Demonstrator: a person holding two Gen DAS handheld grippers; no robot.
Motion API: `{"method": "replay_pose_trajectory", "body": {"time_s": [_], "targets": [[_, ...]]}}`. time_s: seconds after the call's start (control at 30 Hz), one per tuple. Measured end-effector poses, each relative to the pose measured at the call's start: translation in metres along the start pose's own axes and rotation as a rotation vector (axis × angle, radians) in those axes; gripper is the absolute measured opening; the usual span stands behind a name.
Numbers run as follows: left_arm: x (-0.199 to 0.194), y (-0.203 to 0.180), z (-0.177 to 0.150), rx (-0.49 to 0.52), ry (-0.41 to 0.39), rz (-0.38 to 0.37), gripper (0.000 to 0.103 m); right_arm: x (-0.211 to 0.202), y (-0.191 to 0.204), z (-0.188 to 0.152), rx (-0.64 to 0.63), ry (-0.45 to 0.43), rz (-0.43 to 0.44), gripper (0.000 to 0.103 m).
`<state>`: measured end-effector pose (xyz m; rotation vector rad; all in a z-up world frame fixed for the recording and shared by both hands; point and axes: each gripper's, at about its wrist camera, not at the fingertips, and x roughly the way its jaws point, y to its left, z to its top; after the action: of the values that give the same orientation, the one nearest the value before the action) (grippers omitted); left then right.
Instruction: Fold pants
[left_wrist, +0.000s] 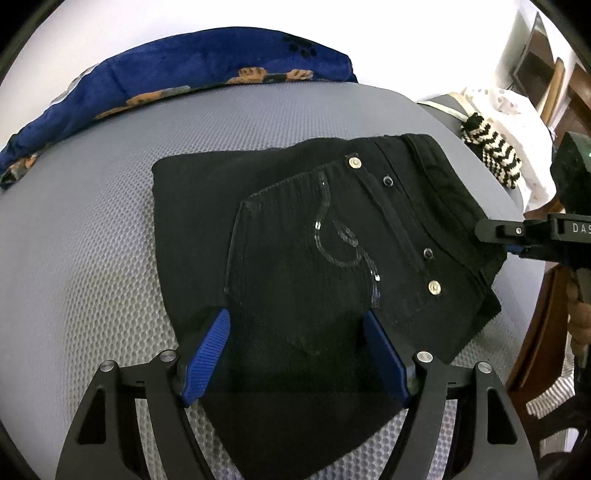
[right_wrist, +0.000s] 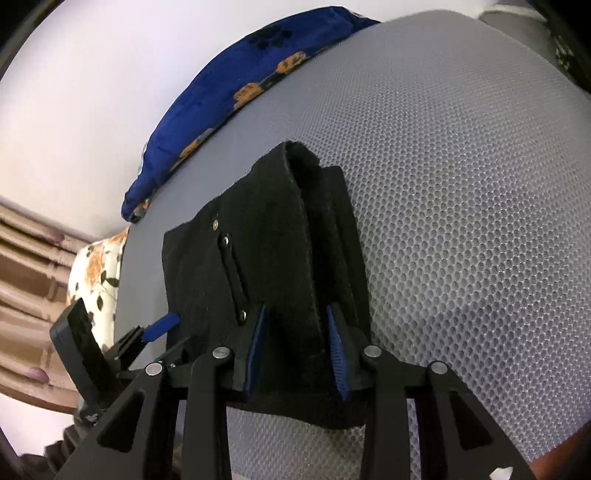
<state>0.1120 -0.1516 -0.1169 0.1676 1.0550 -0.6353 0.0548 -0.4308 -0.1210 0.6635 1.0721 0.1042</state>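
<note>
Black pants (left_wrist: 295, 236) lie folded into a compact stack on a grey mesh surface (left_wrist: 92, 240), back pocket with a sequin swirl facing up. My left gripper (left_wrist: 297, 325) is open, its blue pads on either side of the stack's near edge. My right gripper (right_wrist: 297, 321) is partly open, straddling the waistband edge of the pants (right_wrist: 266, 236); I cannot see that it pinches the cloth. It shows at the right edge of the left wrist view (left_wrist: 517, 236), touching the waistband. The left gripper shows in the right wrist view (right_wrist: 162, 325) at the left.
A blue blanket with orange paw prints (left_wrist: 184, 70) lies along the far edge of the surface. A black-and-white knit item (left_wrist: 491, 144) and white cloth sit at the far right. A floral cushion (right_wrist: 96, 273) and wooden furniture stand beyond the left edge.
</note>
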Motion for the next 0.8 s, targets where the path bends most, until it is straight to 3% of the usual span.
{"method": "replay_pose_trajectory", "body": {"time_s": [0.3,0.4,0.43,0.47,0.5,0.8], "targets": [[-0.015,-0.002,-0.015,-0.014,-0.013,0.001,0.074,0.003,-0.001,-0.010,0.003,0.016,0.001,0.032],[-0.017,0.000,-0.019,-0.025,-0.012,-0.005,0.074,-0.003,0.000,-0.013,-0.013,0.007,-0.010,0.027],[-0.018,0.001,-0.020,-0.029,-0.013,-0.009,0.074,-0.006,0.002,-0.015,-0.024,-0.001,-0.022,0.023],[-0.019,0.002,-0.021,-0.032,-0.014,-0.013,0.074,-0.010,0.004,-0.016,-0.031,-0.011,-0.033,0.012],[-0.020,0.002,-0.022,-0.036,-0.014,-0.016,0.074,-0.014,0.007,-0.018,-0.039,-0.022,-0.056,0.010],[-0.024,0.005,-0.035,-0.014,0.008,-0.035,0.074,-0.037,0.016,-0.040,-0.050,-0.041,-0.099,0.009]]}}
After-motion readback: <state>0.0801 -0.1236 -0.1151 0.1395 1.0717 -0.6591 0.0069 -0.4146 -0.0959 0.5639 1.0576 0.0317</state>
